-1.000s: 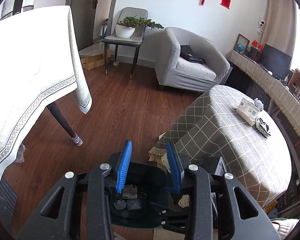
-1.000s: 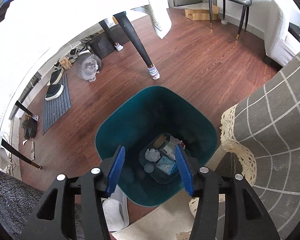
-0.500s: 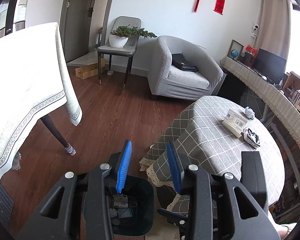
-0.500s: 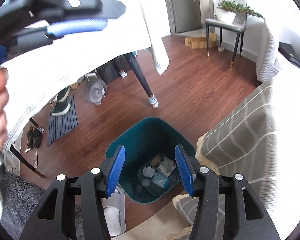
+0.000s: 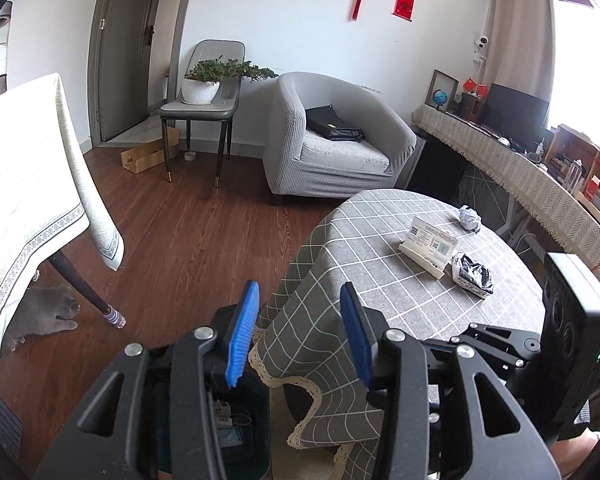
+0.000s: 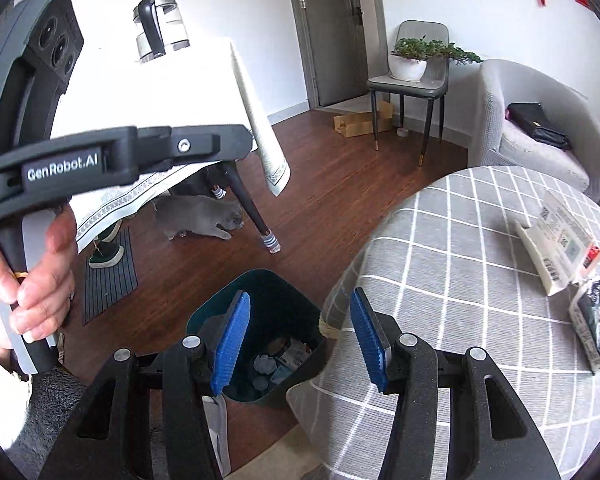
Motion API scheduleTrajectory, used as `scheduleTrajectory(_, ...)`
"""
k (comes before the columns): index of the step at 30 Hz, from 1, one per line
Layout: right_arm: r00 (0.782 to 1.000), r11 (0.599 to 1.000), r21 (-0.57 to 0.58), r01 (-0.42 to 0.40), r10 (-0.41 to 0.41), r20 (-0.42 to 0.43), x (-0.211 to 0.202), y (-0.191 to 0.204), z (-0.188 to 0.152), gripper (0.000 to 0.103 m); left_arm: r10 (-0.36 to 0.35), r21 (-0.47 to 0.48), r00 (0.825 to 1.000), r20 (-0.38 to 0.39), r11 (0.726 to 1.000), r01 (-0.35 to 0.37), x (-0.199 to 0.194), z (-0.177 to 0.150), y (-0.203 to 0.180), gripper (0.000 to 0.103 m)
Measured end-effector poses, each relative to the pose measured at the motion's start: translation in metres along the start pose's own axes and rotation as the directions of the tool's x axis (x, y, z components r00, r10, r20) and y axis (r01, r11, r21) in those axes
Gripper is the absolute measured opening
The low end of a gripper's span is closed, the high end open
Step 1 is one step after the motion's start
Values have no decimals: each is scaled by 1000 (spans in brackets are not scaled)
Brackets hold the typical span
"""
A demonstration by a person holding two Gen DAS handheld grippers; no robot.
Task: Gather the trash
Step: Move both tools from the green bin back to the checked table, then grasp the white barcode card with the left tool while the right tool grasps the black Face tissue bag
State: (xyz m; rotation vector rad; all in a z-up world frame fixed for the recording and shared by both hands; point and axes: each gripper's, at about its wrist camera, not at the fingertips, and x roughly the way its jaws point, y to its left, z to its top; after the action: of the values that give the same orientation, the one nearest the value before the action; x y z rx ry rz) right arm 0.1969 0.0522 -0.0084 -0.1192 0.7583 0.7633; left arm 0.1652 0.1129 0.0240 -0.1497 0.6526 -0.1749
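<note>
A teal bin with several scraps inside stands on the floor beside the round checked table. On that table lie a crumpled paper ball, a crumpled black-and-white wrapper and a white card stand. My left gripper hovers over the table's near edge with the bin below it; its jaws are opening with nothing between them. My right gripper hangs open and empty above the bin and the table edge. The wrapper lies at far right in the right wrist view.
A grey cat crouches by a leg of the white-clothed table, which bears a kettle. A hand holds the left gripper's handle. A grey armchair, a chair with a plant and a floor mat stand around.
Both grippers have risen from above the bin, and the round table top has come into view. The left jaws stand wider than before. The cat has moved towards the table leg.
</note>
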Motion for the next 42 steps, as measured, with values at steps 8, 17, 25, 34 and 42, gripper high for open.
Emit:
scheduleTrajectory(8,996,996,50,69,-71,47,-29,-42,-3,53,-34,66,999,-12,997,35,22,3,-34,54)
scheduleTrajectory(17,987,986,96,137,-143,67,-58,-96,-13,53,-80,136,997,-20,987,82,51,12,-66,69)
scheduleTrajectory(25,973,969,131,208,-219,71,-80,-148,-19,55,-145,222,988,-61,963,155,87,19,-90,77)
scheduleTrajectory(34,968,966,85,245,-249,32,-83,-189,-29,72,-233,365,962,-142,891,270,129,16,-120,89)
scheduleTrajectory(42,974,976,9,219,-218,-63,-60,-204,-27,77,-241,430,940,-241,842,326,162,24,-133,92)
